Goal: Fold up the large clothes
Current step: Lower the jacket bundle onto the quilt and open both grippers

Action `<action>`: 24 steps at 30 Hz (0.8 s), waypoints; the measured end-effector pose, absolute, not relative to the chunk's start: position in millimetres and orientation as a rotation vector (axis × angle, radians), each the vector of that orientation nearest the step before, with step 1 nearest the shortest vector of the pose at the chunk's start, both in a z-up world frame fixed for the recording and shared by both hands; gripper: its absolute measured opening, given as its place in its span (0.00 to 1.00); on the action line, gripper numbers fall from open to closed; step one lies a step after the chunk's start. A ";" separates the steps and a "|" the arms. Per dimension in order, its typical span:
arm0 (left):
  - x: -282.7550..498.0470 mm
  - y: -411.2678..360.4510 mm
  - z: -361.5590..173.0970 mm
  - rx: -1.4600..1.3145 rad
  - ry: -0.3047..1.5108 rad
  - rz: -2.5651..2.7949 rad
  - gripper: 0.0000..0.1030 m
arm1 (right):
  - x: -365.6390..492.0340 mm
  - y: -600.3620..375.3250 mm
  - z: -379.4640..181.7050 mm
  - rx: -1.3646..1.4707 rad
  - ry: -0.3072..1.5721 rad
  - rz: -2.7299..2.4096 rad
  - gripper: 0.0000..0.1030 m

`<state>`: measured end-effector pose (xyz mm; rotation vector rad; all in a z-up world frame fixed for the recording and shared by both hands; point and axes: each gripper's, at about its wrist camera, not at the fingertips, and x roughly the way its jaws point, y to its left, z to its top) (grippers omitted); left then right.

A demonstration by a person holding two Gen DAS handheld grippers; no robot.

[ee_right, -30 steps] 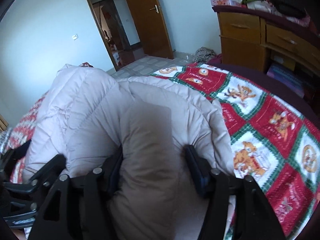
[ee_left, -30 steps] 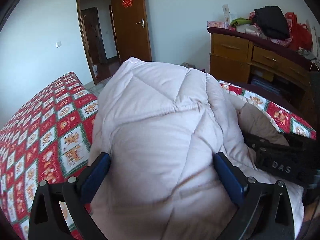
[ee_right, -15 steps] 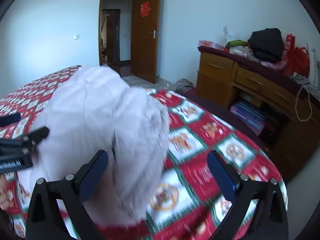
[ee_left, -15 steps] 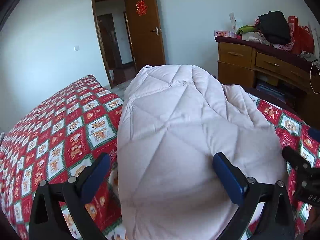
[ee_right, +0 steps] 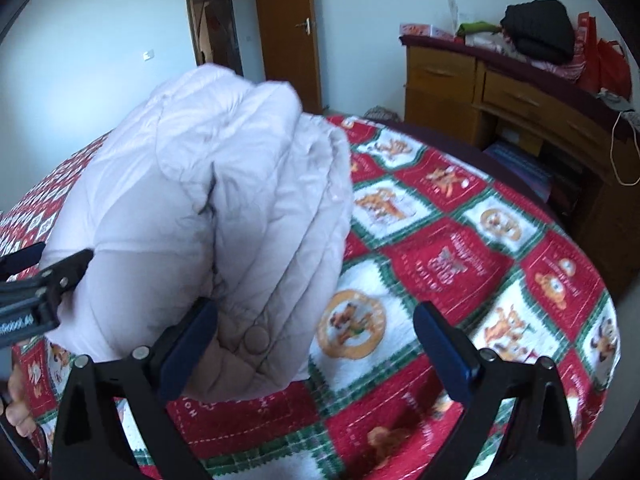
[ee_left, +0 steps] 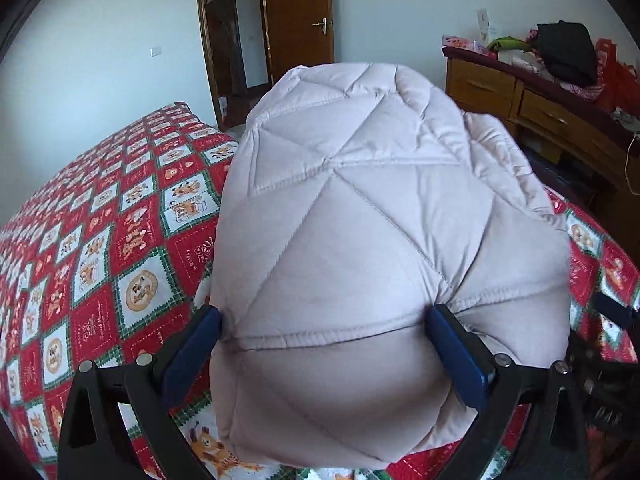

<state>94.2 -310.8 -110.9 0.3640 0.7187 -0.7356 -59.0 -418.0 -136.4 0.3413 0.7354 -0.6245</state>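
Jacket bundle mid-bed, bedspread bare rightward

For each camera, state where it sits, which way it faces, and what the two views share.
Left wrist: on the left gripper, looking down over the folded coat between its jaws; right gripper tip at right edge.
Right wrist: on the right gripper, jaws open, coat's end at the left jaw; fingers show.
Shared: coat, bedspread, door, dresser.

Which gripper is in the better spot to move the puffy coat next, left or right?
Probably the left. The left gripper has the folded puffy coat filling the space between its fingers. The right gripper is open and mostly over the bedspread, with only one finger beside the coat.
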 end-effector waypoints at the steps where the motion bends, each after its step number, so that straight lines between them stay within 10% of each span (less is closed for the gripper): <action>1: 92.4 -313.2 -112.8 0.385 0.706 -0.729 0.99 | -55.9 -413.9 -139.7 0.337 0.756 -0.616 0.94; 24: 69.3 -292.4 -107.6 0.402 0.752 -0.710 0.99 | -71.0 -404.1 -111.8 0.335 0.726 -0.558 0.91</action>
